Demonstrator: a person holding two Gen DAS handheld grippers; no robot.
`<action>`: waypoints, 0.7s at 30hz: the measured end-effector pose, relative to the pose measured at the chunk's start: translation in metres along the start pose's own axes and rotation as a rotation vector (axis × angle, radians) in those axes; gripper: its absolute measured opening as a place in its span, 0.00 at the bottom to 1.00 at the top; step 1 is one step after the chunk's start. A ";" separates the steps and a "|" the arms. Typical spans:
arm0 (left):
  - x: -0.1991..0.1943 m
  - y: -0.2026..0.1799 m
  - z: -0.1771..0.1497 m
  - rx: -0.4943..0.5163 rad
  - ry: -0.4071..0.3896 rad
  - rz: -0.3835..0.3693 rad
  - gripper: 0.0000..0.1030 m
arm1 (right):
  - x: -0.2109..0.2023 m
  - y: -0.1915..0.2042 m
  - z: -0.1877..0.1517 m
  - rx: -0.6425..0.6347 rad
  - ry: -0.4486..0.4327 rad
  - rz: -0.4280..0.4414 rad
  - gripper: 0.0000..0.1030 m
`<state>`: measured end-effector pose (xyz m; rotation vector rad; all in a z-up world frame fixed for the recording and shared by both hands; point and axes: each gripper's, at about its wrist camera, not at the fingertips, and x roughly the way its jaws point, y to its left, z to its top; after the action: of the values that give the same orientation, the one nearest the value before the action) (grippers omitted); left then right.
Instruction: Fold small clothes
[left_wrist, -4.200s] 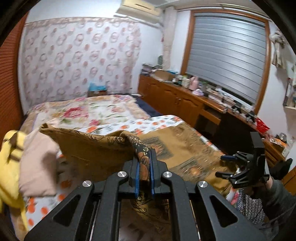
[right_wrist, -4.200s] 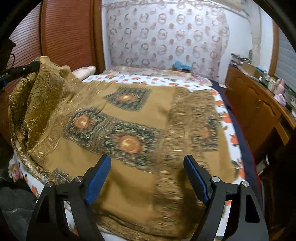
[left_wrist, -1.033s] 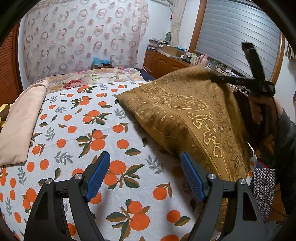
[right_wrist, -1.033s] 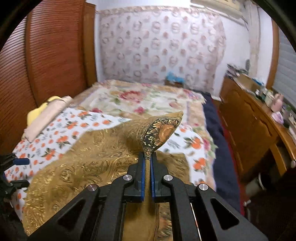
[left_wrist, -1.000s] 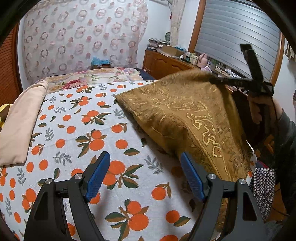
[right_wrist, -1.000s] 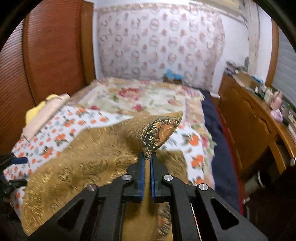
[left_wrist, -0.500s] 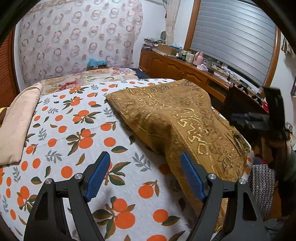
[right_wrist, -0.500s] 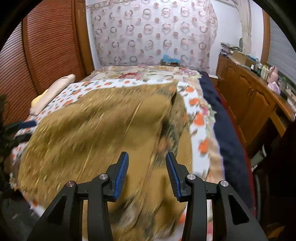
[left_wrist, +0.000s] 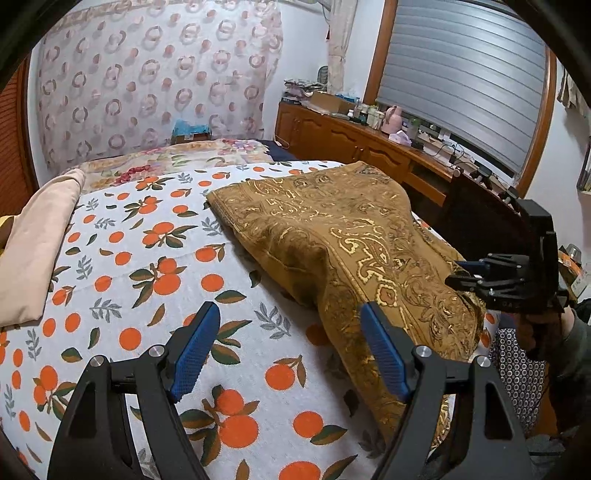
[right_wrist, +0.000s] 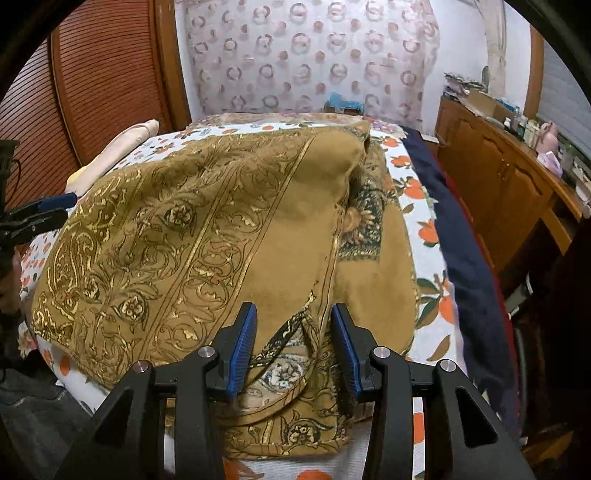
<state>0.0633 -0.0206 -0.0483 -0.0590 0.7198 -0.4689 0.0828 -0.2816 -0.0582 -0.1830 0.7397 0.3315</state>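
A brown cloth with gold scrollwork (left_wrist: 332, 236) lies folded over itself on the right half of the bed, its near edge hanging off the side. In the right wrist view the cloth (right_wrist: 207, 229) fills the middle. My right gripper (right_wrist: 293, 314) hovers low over its near corner with the jaws partly apart and closing. A raised fold of the corner stands between the blue pads, which do not press it. That gripper (left_wrist: 476, 273) also shows at the cloth's right edge. My left gripper (left_wrist: 289, 314) is open above the orange-print sheet (left_wrist: 147, 266), left of the cloth, holding nothing.
A folded pink garment (left_wrist: 33, 243) lies along the bed's left edge. Wooden cabinets (left_wrist: 351, 144) with clutter on top run along the right wall under the window. A slatted brown wardrobe (right_wrist: 92, 74) stands at the left. A person's sleeve (left_wrist: 569, 354) is at the right.
The right gripper let go of the lifted corner, and the cloth dropped flat onto the bed, folded over. That gripper sank toward the near edge. The left gripper stayed put, open.
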 end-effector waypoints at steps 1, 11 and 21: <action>-0.001 -0.001 0.000 0.000 -0.001 -0.002 0.77 | -0.001 0.002 -0.001 -0.010 0.002 0.020 0.31; -0.004 -0.010 0.002 0.010 -0.002 -0.026 0.77 | -0.103 -0.007 -0.006 0.010 -0.201 -0.049 0.05; 0.024 -0.026 -0.001 0.042 0.066 -0.028 0.77 | -0.086 -0.019 -0.040 0.041 -0.039 -0.093 0.05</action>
<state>0.0685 -0.0537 -0.0581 -0.0142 0.7744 -0.5147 0.0045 -0.3300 -0.0275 -0.1714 0.6968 0.2302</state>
